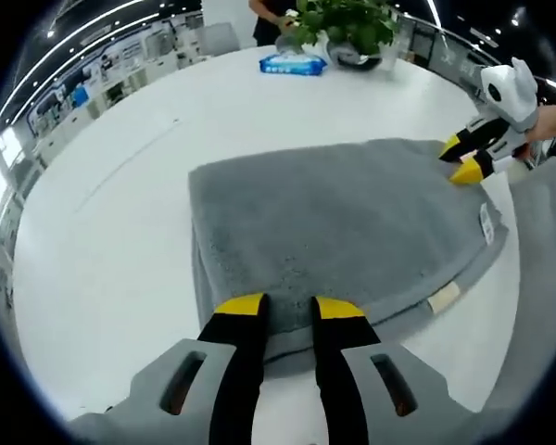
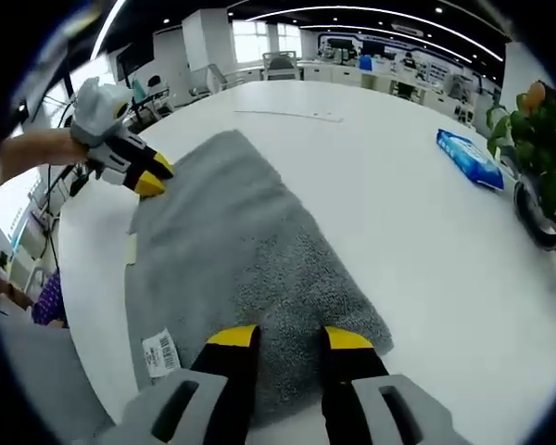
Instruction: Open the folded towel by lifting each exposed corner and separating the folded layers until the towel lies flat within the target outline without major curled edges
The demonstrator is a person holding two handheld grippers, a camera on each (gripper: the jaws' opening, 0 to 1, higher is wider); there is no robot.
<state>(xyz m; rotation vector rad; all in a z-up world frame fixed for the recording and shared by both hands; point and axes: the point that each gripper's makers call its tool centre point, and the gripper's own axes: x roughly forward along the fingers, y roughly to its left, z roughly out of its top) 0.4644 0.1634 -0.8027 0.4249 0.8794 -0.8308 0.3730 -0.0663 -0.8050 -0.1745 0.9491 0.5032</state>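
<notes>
In the left gripper view we saw the left gripper [image 1: 289, 309] at the near edge of the grey towel [image 1: 343, 222], its yellow-tipped jaws parted and resting on the pile, with a strip of towel showing in the gap; we could not tell whether they had actually pinched the edge. The towel lay folded on the white table [image 1: 120, 232], thick and fluffy, with a second layer visible under its near and left edges. A small beige tab [image 1: 444, 297] stuck out at the near right edge, and a white label [image 1: 486, 223] lay on the right side. At the far right corner the right gripper [image 1: 463, 159] touched the towel, held by a hand [image 1: 551, 120].

In the right gripper view the right gripper [image 2: 289, 339] had its jaws parted over the near end of the towel [image 2: 232, 250], tips on the fabric; again we could not tell if anything was gripped. A barcode label [image 2: 160, 353] lay near the left jaw. The towel ran away from us to a far corner, its right edge straight and uncurled. The left gripper [image 2: 153, 176] sat at the far left edge of the towel.

Bare table spread to the right and beyond. Farther off lay a blue wipes packet [image 2: 470, 158] and a potted plant [image 2: 542, 148], well apart from the towel.
</notes>
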